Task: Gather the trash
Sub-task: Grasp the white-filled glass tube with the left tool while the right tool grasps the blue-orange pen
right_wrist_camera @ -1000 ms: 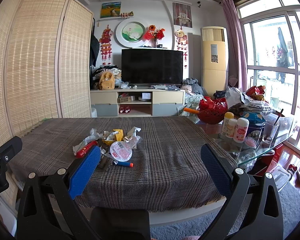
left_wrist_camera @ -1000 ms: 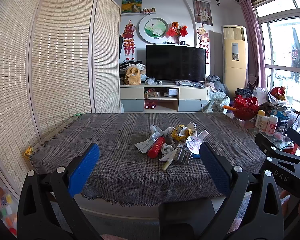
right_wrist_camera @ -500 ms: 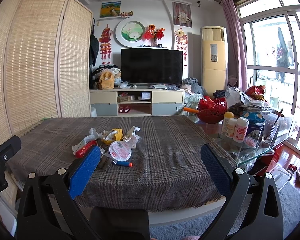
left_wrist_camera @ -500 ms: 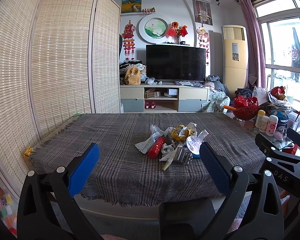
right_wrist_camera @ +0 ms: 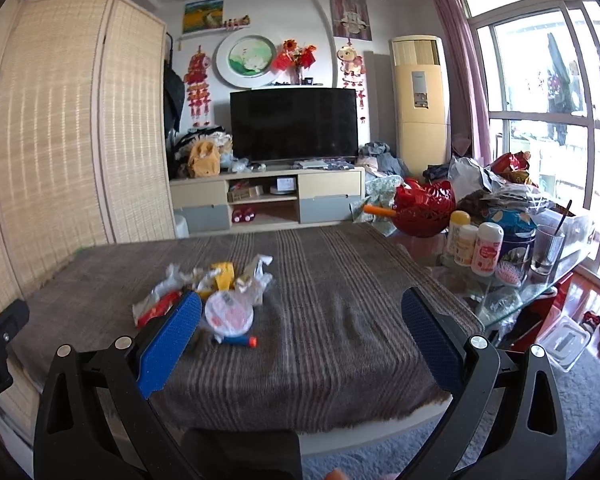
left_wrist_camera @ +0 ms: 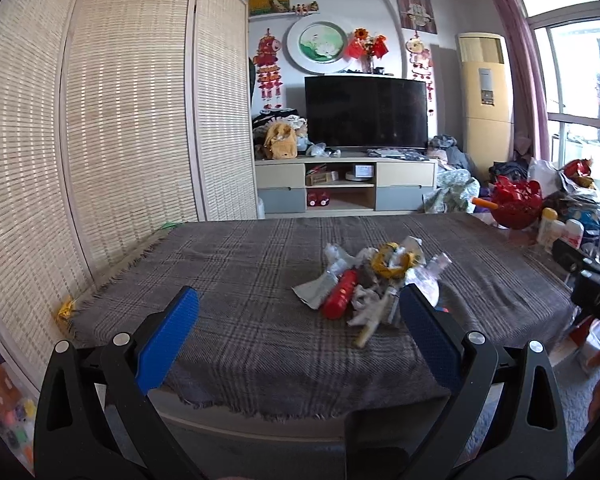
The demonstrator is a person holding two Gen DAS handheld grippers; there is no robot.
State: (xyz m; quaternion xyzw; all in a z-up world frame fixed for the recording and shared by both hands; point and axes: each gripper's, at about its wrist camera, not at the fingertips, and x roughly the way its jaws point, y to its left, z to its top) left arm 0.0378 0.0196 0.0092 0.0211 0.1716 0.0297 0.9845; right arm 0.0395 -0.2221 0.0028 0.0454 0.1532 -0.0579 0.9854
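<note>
A heap of trash (left_wrist_camera: 374, 280) lies mid-table on the grey plaid cloth (left_wrist_camera: 240, 280): crumpled wrappers, a red tube (left_wrist_camera: 340, 294), yellow packaging (left_wrist_camera: 390, 262), a clear plastic cup (left_wrist_camera: 428, 280). My left gripper (left_wrist_camera: 298, 316) is open and empty, near the table's front edge, short of the heap. In the right wrist view the heap (right_wrist_camera: 216, 288) sits left of centre, with a clear lidded cup (right_wrist_camera: 229, 314) and a blue pen (right_wrist_camera: 238, 340). My right gripper (right_wrist_camera: 300, 320) is open and empty, and the heap lies by its left finger (right_wrist_camera: 168, 344).
A glass side table (right_wrist_camera: 512, 292) to the right holds bottles (right_wrist_camera: 486, 248), a red basket (right_wrist_camera: 424, 212), a glass and clutter. A bamboo screen (left_wrist_camera: 120, 140) stands on the left. TV unit (left_wrist_camera: 346, 184) behind the table. The other gripper's body shows at the right edge (left_wrist_camera: 588, 280).
Both grippers have moved forward towards the table, so the heap looms larger. The right view has tilted slightly. Both stay open.
</note>
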